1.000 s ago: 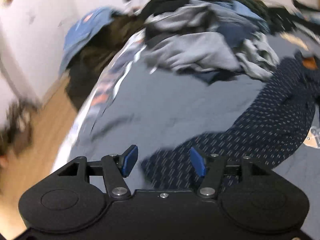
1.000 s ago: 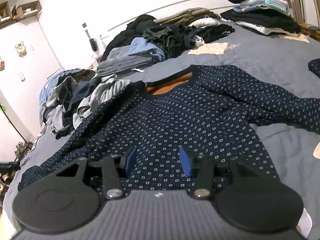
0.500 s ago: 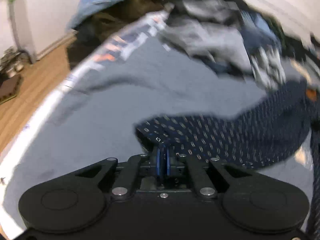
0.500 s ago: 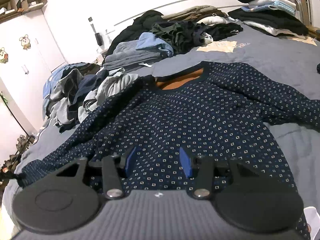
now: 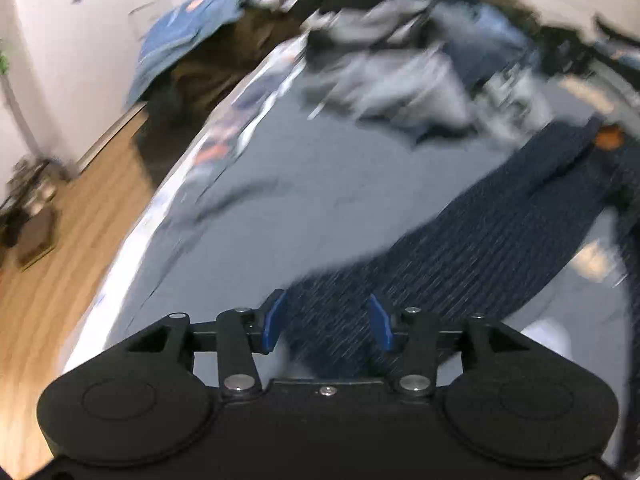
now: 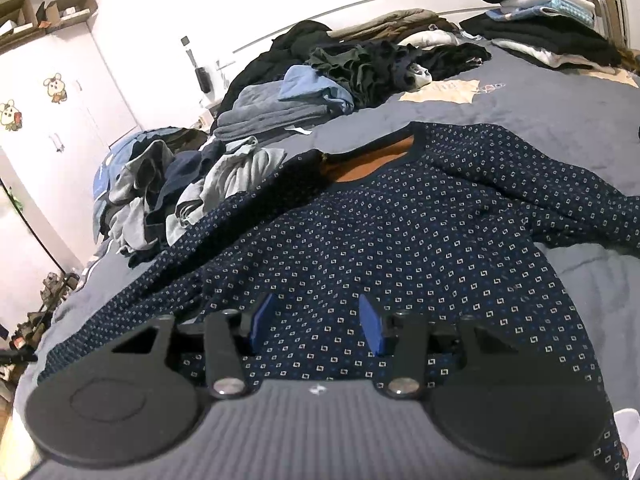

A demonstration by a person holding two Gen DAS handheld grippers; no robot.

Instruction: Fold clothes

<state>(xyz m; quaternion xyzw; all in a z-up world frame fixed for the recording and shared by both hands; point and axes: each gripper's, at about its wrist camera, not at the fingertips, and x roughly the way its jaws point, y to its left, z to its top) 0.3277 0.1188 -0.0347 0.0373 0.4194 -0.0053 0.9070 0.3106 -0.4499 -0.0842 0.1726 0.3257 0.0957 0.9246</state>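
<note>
Left wrist view shows the left tool (image 5: 326,322), its jaws just reopened and spread over the sleeve (image 5: 460,240) of the dotted navy sweater (image 6: 400,240), laid flat on the bed (image 6: 560,108) for folding, while the right tool (image 6: 316,324) hangs spread above its hem.

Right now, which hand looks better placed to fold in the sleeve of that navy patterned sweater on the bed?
Probably the left. The left gripper has just been opening, its jaws astride the sleeve end of the navy patterned sweater. The right gripper hovers open over the sweater's lower body, away from either sleeve.

Black grippers (image 5: 326,322) (blue-padded fingers (image 5: 272,322))
</note>
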